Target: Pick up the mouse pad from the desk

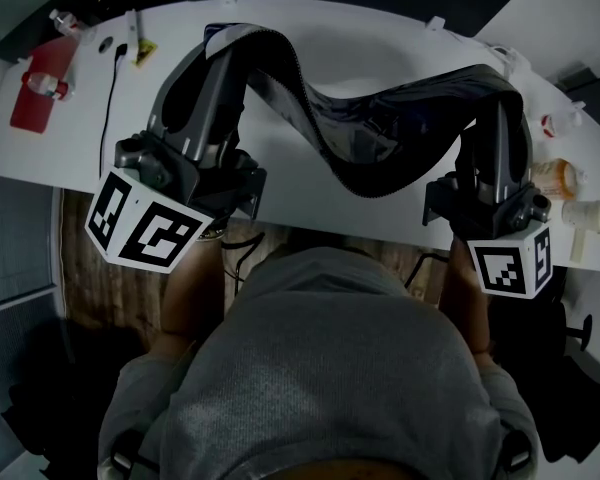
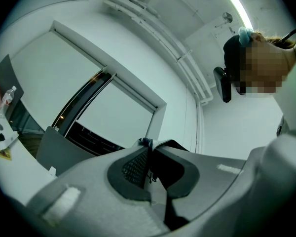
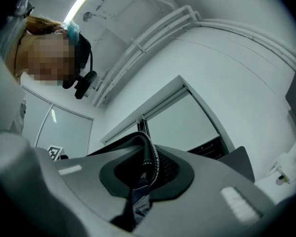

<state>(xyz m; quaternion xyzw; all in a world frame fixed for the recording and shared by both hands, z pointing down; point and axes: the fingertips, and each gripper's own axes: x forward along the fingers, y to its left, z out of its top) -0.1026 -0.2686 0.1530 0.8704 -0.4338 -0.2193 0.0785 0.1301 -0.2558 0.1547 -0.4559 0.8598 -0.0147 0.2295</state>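
Head view: my left gripper (image 1: pixel 220 56) and right gripper (image 1: pixel 502 93) each clamp the long black flexible mouse pad (image 1: pixel 380 138). Its sagging middle hides some of the white desk (image 1: pixel 370 43).

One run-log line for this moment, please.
left gripper: shut on mouse pad | right gripper: shut on mouse pad | mouse pad: sagging between them over desk

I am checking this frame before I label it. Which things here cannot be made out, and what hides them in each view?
- Head view: whether the low fold of the sagging mouse pad touches the desk. Seen from above, I cannot tell.
- Head view: the print on the orange bottle is too small.
- Both gripper views: only the pad's edge pinched in the left gripper and right gripper shows. Their bodies hide the rest.
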